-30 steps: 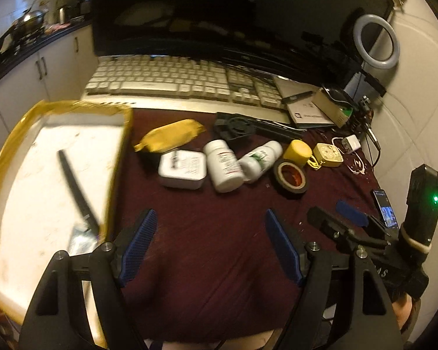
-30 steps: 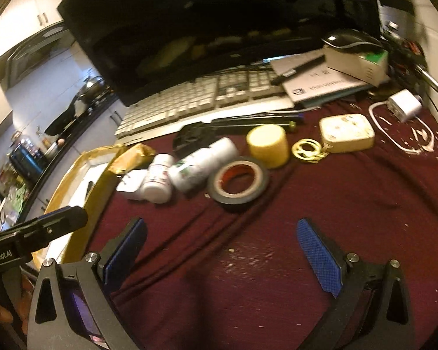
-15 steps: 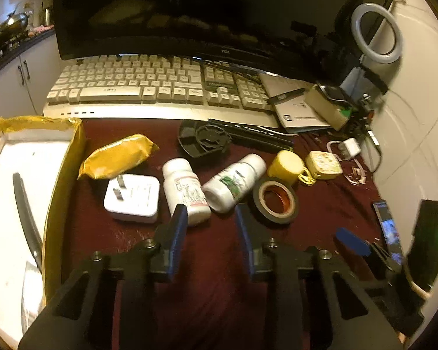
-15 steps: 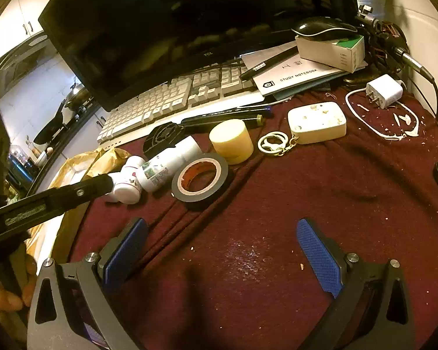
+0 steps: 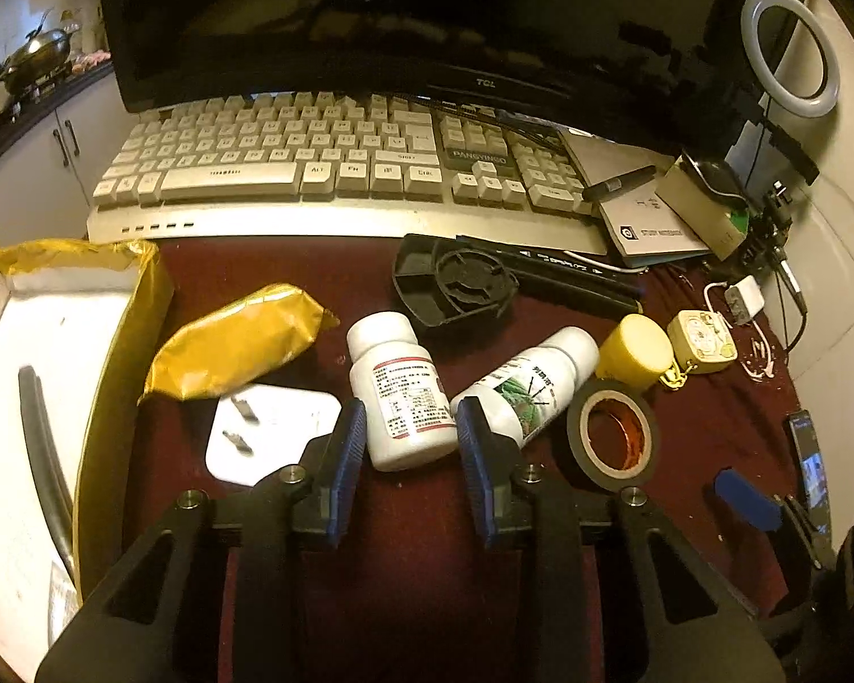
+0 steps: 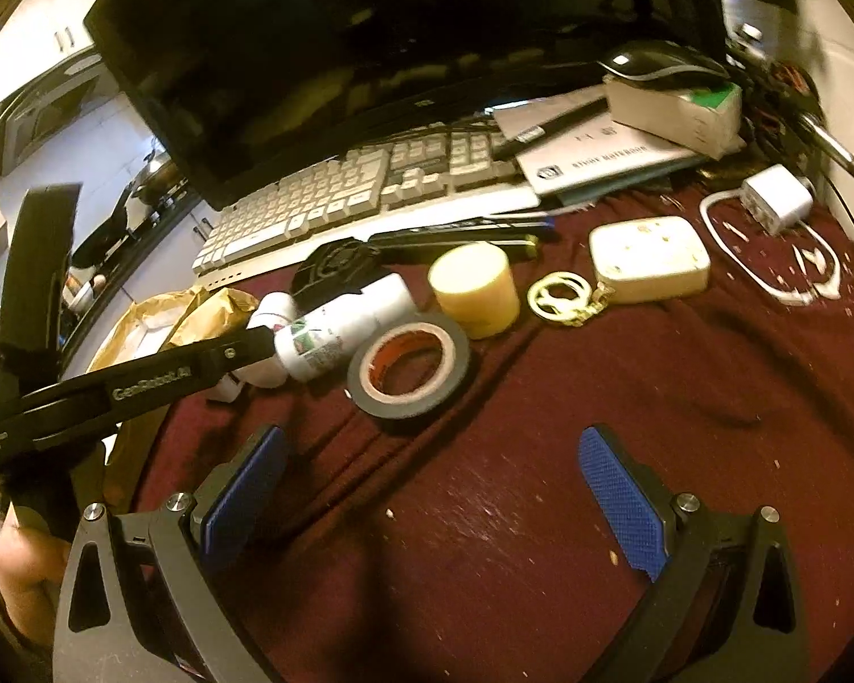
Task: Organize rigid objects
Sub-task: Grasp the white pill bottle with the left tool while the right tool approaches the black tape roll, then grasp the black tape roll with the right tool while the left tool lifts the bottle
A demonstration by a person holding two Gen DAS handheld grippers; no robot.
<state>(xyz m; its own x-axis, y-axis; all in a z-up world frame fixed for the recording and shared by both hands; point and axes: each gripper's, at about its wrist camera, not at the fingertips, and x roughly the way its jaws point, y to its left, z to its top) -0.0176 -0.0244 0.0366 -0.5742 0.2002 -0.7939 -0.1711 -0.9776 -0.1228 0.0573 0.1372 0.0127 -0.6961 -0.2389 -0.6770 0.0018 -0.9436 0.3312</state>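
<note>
A white pill bottle with a red label [image 5: 401, 390] lies on the maroon cloth [image 5: 404, 558]. My left gripper [image 5: 410, 427] has its blue pads on either side of the bottle's lower end, close to its sides; contact is unclear. A second white bottle with a green label [image 5: 526, 387] [image 6: 341, 327], a black tape roll [image 5: 612, 438] [image 6: 410, 364], a yellow cap [image 5: 635, 350] [image 6: 475, 287] and a white plug adapter [image 5: 273, 432] lie beside it. My right gripper [image 6: 427, 495] is open and empty above bare cloth, near the tape roll.
A yellow-edged white tray [image 5: 114, 353] at the left holds a black strip [image 5: 40, 444]. A yellow packet [image 5: 239, 341], a black fan part [image 5: 455, 287], a cream case [image 6: 649, 259], a keyboard [image 5: 313, 171], a monitor [image 5: 370, 17] and a phone [image 5: 811, 469] surround the work area.
My left gripper has moved forward to the red-label bottle and narrowed from wide open to bottle width. My right gripper has shifted slightly and stays open.
</note>
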